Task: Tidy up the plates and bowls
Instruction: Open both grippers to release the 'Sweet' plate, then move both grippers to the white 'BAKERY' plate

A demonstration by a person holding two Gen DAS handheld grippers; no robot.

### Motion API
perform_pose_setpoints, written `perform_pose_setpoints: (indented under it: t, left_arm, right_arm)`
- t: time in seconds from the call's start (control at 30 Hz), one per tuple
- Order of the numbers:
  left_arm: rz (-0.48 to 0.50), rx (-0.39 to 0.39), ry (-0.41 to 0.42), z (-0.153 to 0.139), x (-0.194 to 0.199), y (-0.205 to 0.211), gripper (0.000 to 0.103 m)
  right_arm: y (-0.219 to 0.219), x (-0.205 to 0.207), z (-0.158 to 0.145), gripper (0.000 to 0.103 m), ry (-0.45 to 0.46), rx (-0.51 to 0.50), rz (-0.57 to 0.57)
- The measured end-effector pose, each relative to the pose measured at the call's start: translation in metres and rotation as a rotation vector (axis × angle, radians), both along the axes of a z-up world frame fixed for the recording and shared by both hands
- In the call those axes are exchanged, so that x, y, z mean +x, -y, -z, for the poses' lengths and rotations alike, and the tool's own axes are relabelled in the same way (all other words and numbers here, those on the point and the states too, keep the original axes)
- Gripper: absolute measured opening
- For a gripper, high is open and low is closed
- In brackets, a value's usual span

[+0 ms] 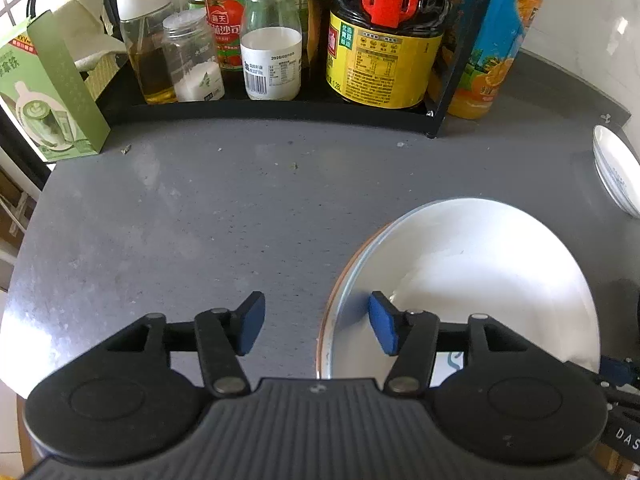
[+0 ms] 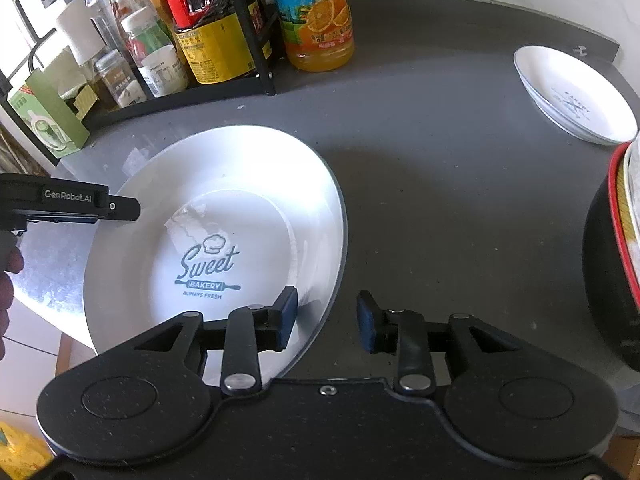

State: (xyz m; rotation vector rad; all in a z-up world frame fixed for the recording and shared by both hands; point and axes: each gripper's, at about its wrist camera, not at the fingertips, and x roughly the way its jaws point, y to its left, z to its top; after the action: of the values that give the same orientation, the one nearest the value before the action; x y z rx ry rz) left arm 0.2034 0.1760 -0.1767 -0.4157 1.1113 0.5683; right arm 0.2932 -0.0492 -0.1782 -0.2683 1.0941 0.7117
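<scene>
A large white plate [image 2: 216,208] printed "Sweet Bakery" lies on the grey counter [image 2: 440,200]. My left gripper [image 1: 316,328] is open and straddles the plate's [image 1: 480,272] left rim, its right pad above the plate. My right gripper [image 2: 327,320] is open too. It straddles the plate's right rim, with its left pad above the plate and its right pad above bare counter. Neither gripper holds anything. A smaller white dish [image 2: 576,96] with blue print sits at the back right, also visible as the dish [image 1: 616,172] in the left wrist view.
A black rack [image 1: 280,110] of sauce and spice bottles lines the back. An orange juice bottle [image 2: 316,16] stands beside it and a green box [image 1: 52,92] at its left end. A dark vessel with a red rim [image 2: 616,240] sits at the right edge. The counter ends at the left near a hand [image 2: 8,280].
</scene>
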Motion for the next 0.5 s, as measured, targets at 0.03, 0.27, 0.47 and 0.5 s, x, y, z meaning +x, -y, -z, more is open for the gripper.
perform_pose_setpoints:
  t: [0.03,0.27,0.47,0.5]
  left_arm:
    - [-0.002,0.002,-0.004,0.000,0.000,0.000,0.057]
    - [0.006,0.081,0.001,-0.017,0.009,0.012,0.056]
    - [0.023,0.100,0.043,-0.036,0.020,0.032,0.057]
    - [0.031,0.104,0.051,-0.039,0.022,0.037,0.058]
  right_arm:
    - [0.000,0.001,0.000,0.032,-0.002,-0.002,0.003]
    - [0.023,0.002,-0.021,0.036,0.041,0.087,0.033]
    - [0.054,0.008,-0.042,0.044,0.108,0.138,0.105]
    - [0.059,0.009,-0.046,0.044,0.116,0.148,0.115]
